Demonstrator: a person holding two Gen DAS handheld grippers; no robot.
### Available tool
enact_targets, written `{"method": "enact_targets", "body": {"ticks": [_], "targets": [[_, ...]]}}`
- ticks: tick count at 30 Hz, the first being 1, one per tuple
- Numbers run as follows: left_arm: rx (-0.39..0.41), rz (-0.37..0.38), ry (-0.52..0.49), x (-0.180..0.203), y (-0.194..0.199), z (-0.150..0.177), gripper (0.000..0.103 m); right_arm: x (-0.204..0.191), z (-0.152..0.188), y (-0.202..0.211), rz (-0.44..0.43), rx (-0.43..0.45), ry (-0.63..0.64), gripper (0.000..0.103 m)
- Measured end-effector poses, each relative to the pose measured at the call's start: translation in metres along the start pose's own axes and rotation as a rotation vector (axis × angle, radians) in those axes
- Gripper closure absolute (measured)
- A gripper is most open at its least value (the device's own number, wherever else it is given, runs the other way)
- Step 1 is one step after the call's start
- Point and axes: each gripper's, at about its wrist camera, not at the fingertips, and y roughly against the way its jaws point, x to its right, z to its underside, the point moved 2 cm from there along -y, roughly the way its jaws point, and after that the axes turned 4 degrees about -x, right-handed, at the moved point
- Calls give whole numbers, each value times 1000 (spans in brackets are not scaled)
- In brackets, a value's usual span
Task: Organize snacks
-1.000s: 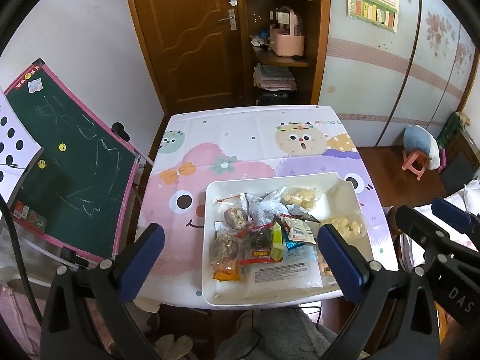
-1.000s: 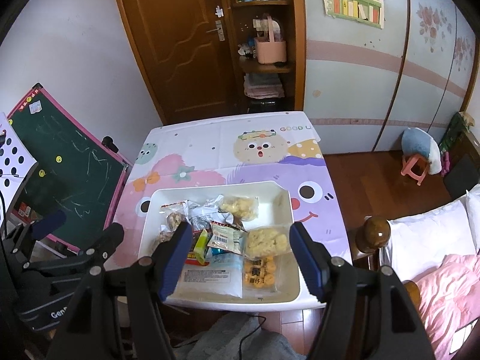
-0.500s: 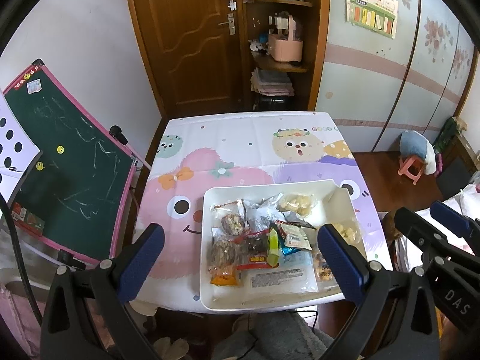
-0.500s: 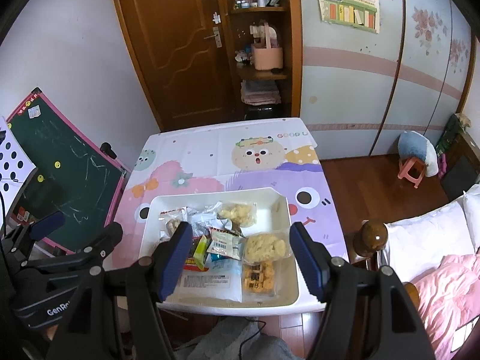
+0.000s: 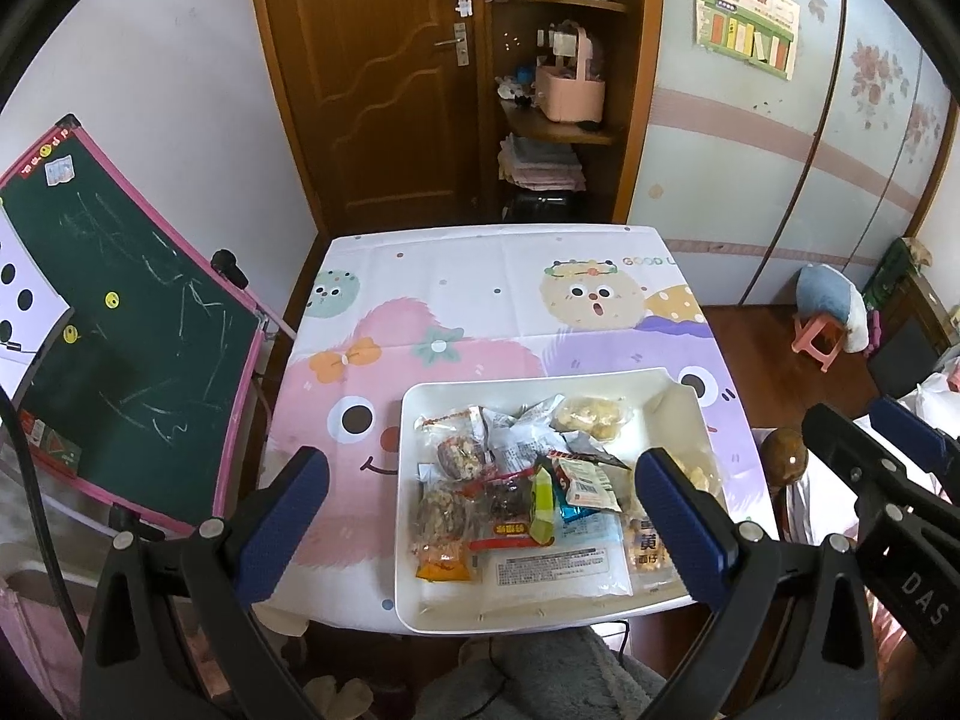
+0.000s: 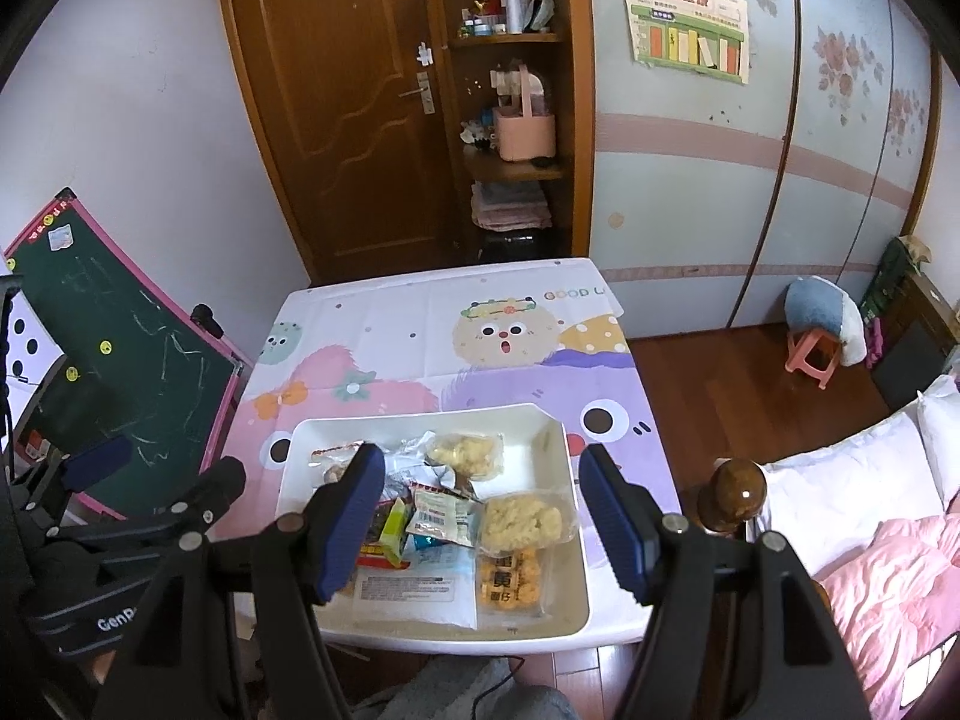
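Observation:
A white tray sits at the near edge of a table with a cartoon cloth. It holds several snack packets: a bag of yellow puffs, a green packet, a large flat white packet and an orange pack. My left gripper hovers above the tray, open, with nothing between its blue pads. My right gripper hovers over the tray's right half, also open and empty. Neither touches a packet.
A green chalkboard easel leans at the table's left side. Behind the table are a wooden door and shelves. A bed with pink cover and a wooden bedpost stand to the right. A pink stool is on the floor.
Both grippers stay open above the tray. In the right wrist view the tray and table sit slightly lower in the frame than before. No packet has moved.

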Motion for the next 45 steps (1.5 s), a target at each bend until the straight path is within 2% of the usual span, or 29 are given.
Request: {"method": "enact_targets", "body": {"ticks": [18,45], "targets": [[-26,-3,9,-2,-12,-4,1,5,-2,-16,-5,-32,4,35],[-29,-1,10,-4,-12,-5,1,1,-1,-19,-7,-31,6,35]]}}
